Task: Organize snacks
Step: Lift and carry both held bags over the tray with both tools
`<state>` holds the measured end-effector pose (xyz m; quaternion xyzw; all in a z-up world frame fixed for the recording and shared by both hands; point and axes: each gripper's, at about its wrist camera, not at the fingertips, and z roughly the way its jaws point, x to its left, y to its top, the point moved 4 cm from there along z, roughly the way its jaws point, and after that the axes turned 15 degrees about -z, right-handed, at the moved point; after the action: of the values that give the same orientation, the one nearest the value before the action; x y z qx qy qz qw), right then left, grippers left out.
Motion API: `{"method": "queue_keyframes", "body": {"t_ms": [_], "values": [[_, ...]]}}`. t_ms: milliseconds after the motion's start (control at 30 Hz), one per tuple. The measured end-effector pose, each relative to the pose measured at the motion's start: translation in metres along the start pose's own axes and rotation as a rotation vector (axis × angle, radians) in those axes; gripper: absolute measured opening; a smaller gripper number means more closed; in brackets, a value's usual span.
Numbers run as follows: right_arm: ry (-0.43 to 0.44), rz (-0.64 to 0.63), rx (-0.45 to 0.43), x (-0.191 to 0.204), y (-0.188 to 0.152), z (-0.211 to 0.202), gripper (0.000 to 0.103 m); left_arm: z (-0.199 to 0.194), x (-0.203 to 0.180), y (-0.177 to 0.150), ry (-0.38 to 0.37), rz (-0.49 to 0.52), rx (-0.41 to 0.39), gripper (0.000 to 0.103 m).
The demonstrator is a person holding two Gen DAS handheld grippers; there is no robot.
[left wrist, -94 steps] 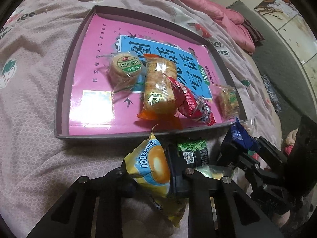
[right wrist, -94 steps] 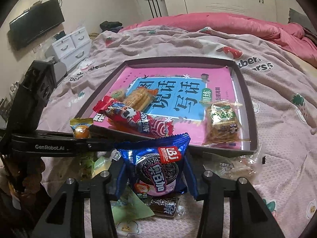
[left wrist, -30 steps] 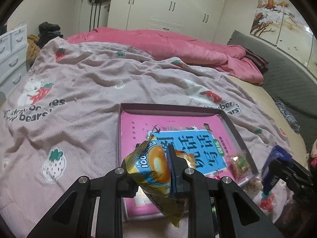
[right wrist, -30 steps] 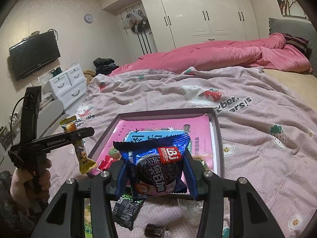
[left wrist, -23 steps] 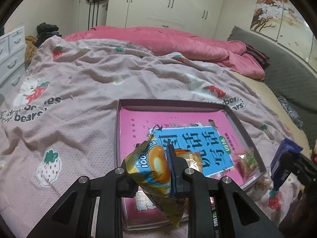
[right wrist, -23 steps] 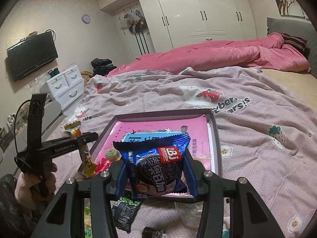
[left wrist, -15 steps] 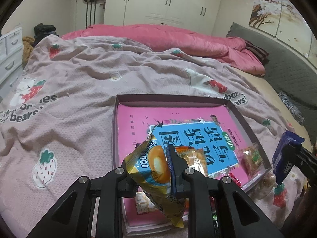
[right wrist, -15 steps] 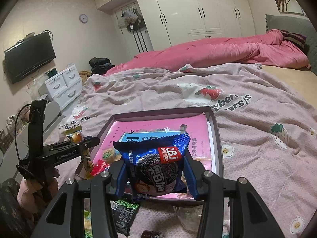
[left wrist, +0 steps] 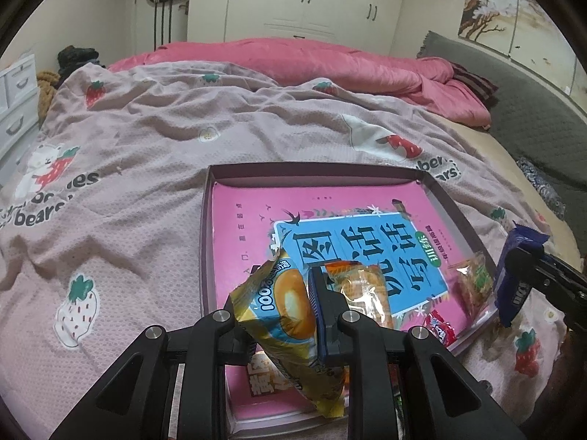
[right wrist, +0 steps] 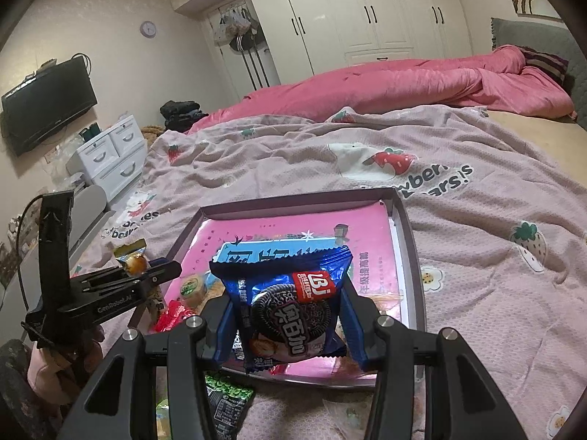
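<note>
My left gripper point(left wrist: 282, 308) is shut on a yellow snack packet point(left wrist: 286, 315) and holds it above the near left part of the shallow tray point(left wrist: 312, 170). My right gripper point(right wrist: 290, 315) is shut on a blue cookie packet point(right wrist: 290, 311) above the tray's point(right wrist: 412, 253) near edge. The tray holds a pink and blue book point(left wrist: 348, 234) with an orange packet point(left wrist: 367, 293), a red packet point(left wrist: 438, 328) and a clear biscuit packet point(left wrist: 475, 280) on it. The left gripper also shows in the right wrist view point(right wrist: 146, 275), and the right gripper with its blue packet in the left wrist view point(left wrist: 517, 278).
The tray lies on a pink strawberry-print bedspread point(left wrist: 128, 154). A round green-labelled biscuit point(right wrist: 192, 286) lies in the tray. Loose packets, one green and black point(right wrist: 227, 399), lie on the bedspread in front of the tray. A white drawer unit point(right wrist: 110, 154) stands to the left.
Both grippers, each holding its packet, have lowered and moved closer over the near edge of the tray. Three seconds ago both were low beside the loose snacks.
</note>
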<state>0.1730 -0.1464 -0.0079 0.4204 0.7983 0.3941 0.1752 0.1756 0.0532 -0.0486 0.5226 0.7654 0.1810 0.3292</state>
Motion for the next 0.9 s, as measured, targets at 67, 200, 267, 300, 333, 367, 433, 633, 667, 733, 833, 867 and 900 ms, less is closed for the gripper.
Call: {"method": "queue_keyframes", "body": {"t_ms": [67,200,267,300,333,367,433,633,667,733,833,867,900], "values": [[0.002,-0.007,0.003,0.001,0.0,0.003,0.049,0.001,0.0,-0.001,0.004,0.006,0.002,0.024],[0.005,-0.021,0.015,0.004,-0.001,0.009,0.049,0.003,-0.001,-0.001,0.002,0.009,0.011,0.024],[0.003,-0.027,0.02,0.005,-0.003,0.011,0.049,0.003,0.0,-0.001,0.0,0.012,0.012,0.024],[0.003,-0.029,0.023,0.005,-0.003,0.012,0.049,0.003,0.0,0.0,0.0,0.011,0.012,0.024],[0.003,-0.029,0.024,0.005,-0.004,0.013,0.049,0.003,0.001,0.0,0.001,0.009,0.012,0.024],[0.003,-0.028,0.026,0.005,-0.005,0.014,0.049,0.003,0.0,0.0,0.002,0.007,0.012,0.024],[0.005,-0.026,0.032,0.004,-0.006,0.016,0.049,0.004,0.001,0.0,0.002,0.004,0.016,0.024],[0.009,-0.024,0.047,0.003,-0.009,0.024,0.049,0.007,0.001,-0.002,0.002,0.007,0.026,0.024],[0.01,-0.025,0.05,0.003,-0.009,0.025,0.049,0.007,0.001,-0.002,0.002,0.009,0.026,0.024],[0.01,-0.027,0.057,0.004,-0.01,0.027,0.049,0.007,0.0,-0.002,-0.001,0.01,0.028,0.024],[0.01,-0.032,0.068,0.006,-0.012,0.03,0.049,0.008,0.0,-0.002,-0.003,0.01,0.03,0.024],[0.01,-0.035,0.071,0.007,-0.013,0.031,0.049,0.008,0.0,-0.002,-0.005,0.009,0.033,0.024],[0.01,-0.04,0.076,0.008,-0.014,0.033,0.049,0.009,0.0,-0.002,-0.005,0.009,0.035,0.024]]}}
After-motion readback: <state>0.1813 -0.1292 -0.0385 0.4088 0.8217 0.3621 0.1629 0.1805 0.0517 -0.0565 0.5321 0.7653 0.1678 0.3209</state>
